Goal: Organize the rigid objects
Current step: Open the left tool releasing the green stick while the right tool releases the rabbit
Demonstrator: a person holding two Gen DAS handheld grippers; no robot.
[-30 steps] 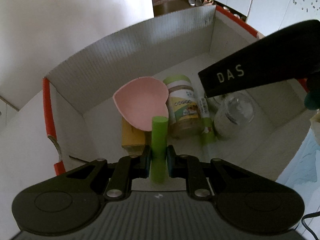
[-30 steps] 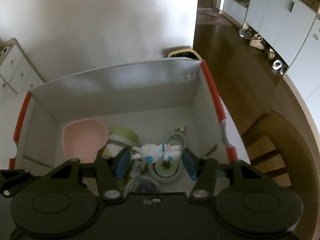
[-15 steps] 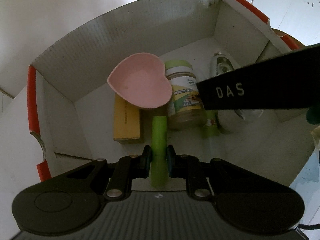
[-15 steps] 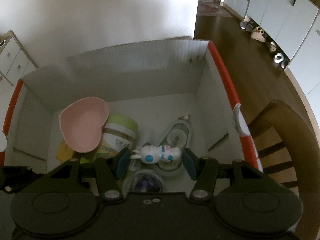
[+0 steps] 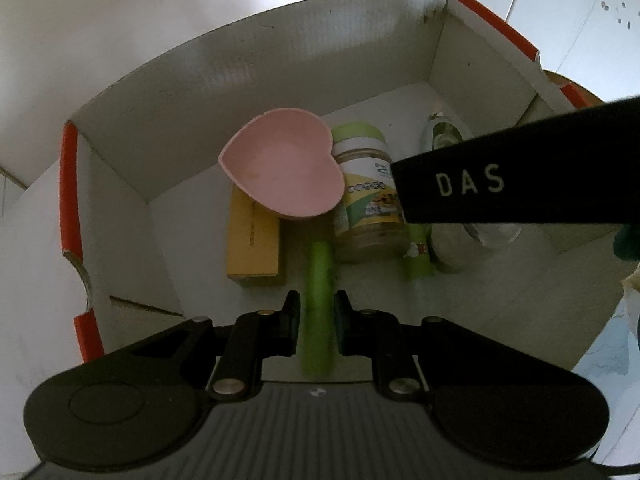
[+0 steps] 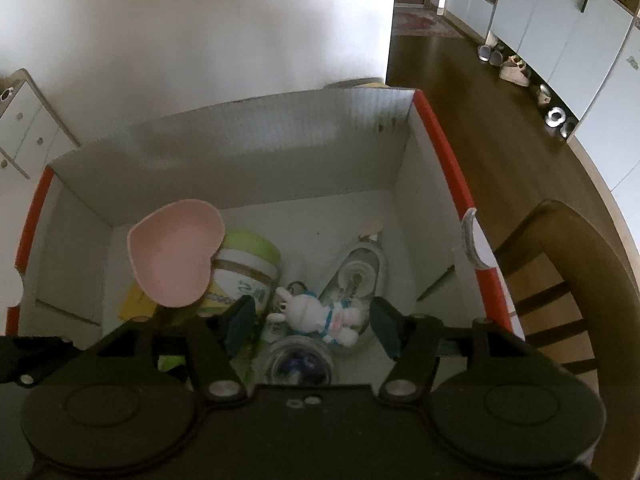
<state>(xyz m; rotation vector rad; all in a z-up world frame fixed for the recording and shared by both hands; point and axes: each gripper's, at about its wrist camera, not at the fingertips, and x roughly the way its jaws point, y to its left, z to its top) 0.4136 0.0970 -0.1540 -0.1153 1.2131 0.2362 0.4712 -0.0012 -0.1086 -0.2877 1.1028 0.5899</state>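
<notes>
Holding my two grippers over a white cardboard box (image 6: 280, 160) with red edges, I look down into it. My left gripper (image 5: 316, 312) is squeezed tight on a green stick (image 5: 318, 292). The stick points toward 12 o'clock, and its far end is just below a jar with a green lid (image 5: 366, 184), which lies on its side.

My right gripper (image 6: 312, 324) is letting go: its jaws are opening. A little white toy bunny (image 6: 316, 314) with blue parts is between them, and the blue pads (image 6: 240, 320) no longer press on it. The bunny lies on top of a clear tape holder (image 6: 360, 268) and just above a round clear thing (image 6: 300, 364) at 6 o'clock. I cannot tell what that round thing is.

At 10 o'clock from the bunny, a pink heart-shaped dish (image 6: 176, 252) leans on the jar and over a yellow box (image 5: 252, 240). In the left view a small green tube (image 5: 416, 256) lies at 3 o'clock from the stick, beside the jar.

The box floor is white and a bit dusty. Past the box is a white wall (image 6: 200, 32). At 1 o'clock the dark wood floor (image 6: 460, 68) runs to white cupboards (image 6: 560, 20), with shoes (image 6: 512, 68) along them. At 3 o'clock a brown wooden chair (image 6: 560, 280) stands just beside the box.
</notes>
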